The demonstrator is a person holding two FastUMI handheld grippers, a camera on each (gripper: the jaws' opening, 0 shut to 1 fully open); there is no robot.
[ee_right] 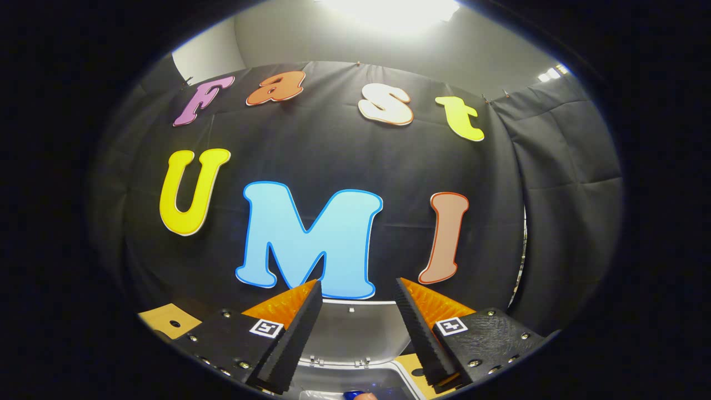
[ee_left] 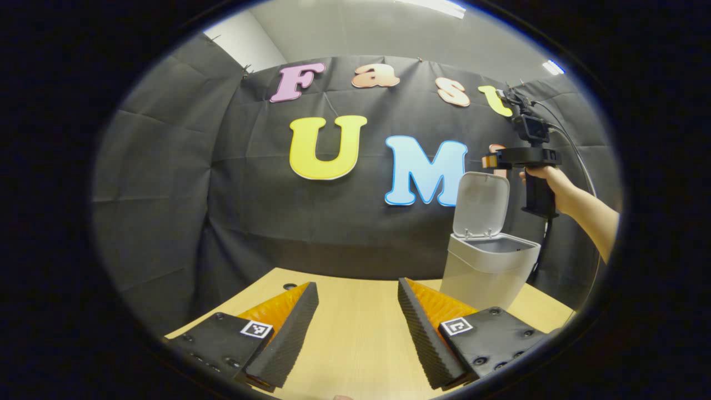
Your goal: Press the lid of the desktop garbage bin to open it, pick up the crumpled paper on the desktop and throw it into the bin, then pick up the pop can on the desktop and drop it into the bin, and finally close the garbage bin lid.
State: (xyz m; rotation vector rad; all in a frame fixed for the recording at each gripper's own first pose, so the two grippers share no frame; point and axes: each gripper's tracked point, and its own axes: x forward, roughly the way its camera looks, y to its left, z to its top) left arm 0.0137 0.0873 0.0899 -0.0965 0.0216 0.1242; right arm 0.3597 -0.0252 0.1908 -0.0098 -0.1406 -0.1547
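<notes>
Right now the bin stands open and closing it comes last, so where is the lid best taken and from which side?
Push, rather than pinch, the upper free edge of the pale grey flip lid, coming from behind and above. It stands upright on hinges at the rear rim of the grey desktop bin, so a forward, downward push should swing it shut. The right gripper, open, hangs beside that edge.

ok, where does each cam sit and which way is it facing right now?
Left gripper view: rides low over the table, facing the wall; own open fingers below, the bin to the right with the hand holding the right gripper above it.
Right gripper view: sits directly above the bin, facing the wall; own open fingers frame the raised lid.
Shared: bin and lid.
</notes>
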